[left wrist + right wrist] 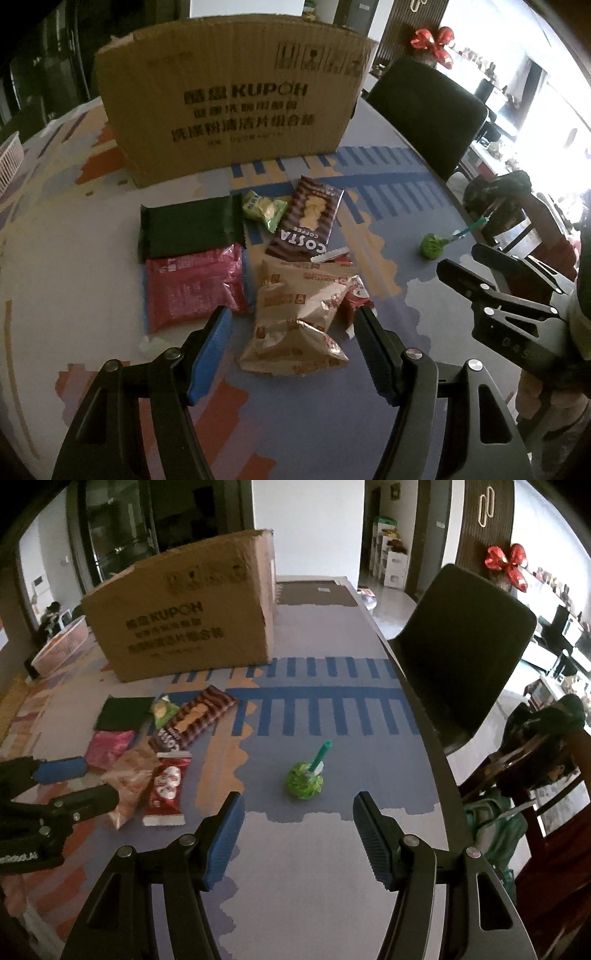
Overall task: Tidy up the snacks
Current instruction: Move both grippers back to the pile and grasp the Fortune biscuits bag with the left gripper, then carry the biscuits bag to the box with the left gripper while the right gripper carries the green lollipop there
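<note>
Several snack packs lie on the patterned table in front of a cardboard box (229, 99). In the left wrist view my left gripper (293, 326) is open, its jaws either side of a tan crinkled bag (295, 317). Around it lie a pink pack (192, 288), a dark green pack (188, 227), a small green candy pack (264, 208), a striped Costa pack (308, 219) and a red pack (356, 295). In the right wrist view my right gripper (297, 810) is open just in front of a green lollipop (304, 779). The box (192, 609) stands behind.
A black chair (461, 646) stands at the table's right edge. A white basket (61, 644) sits at the far left beside the box. A wooden chair with a bag (535, 746) is on the right.
</note>
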Demonstrator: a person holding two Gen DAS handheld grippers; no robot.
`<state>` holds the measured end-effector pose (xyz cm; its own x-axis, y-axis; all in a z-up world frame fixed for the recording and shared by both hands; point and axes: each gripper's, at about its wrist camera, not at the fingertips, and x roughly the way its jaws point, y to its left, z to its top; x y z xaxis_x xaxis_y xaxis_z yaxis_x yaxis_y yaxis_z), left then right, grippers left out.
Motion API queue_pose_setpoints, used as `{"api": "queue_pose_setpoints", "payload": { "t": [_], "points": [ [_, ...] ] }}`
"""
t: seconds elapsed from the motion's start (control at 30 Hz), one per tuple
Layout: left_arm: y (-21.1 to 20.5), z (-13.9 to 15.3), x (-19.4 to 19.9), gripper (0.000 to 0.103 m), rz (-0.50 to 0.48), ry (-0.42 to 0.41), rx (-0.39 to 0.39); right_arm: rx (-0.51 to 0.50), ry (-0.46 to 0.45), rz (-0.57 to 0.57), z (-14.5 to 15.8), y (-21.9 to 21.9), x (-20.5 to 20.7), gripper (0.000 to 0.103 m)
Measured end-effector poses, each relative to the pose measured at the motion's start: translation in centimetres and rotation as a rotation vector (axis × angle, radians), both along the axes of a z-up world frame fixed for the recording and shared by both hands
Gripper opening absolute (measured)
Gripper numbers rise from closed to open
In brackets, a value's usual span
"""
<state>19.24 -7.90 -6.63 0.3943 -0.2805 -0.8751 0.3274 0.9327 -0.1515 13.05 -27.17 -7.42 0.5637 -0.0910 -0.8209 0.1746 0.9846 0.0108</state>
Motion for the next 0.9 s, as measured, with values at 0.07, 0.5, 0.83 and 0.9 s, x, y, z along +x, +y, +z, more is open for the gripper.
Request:
{"api": "queue_pose_setpoints", "payload": {
  "t": [0.07, 0.5, 0.83, 0.9],
  "points": [
    [-0.1, -0.4, 0.3, 0.064, 0.003, 0.008, 0.005, 0.005, 0.002, -0.004, -0.3, -0.3, 0.3, 0.062],
    [-0.3, -1.8, 1.8, 0.049, 0.011, 0.053, -0.035, 0.006, 0.016, 0.003, -1.9, -1.0, 2.3, 0.047],
    [-0.4, -1.6, 1.7, 0.041, 0.009, 0.04, -0.04, 0.009, 0.041, 0.028, -2.8, -0.6, 3.0, 0.028],
    [-0.5, -1.6, 1.6, 0.04, 0.007, 0.031, -0.03, 0.011, 0.039, 0.03, -2.8, -0.7, 3.0, 0.027]
  ]
}}
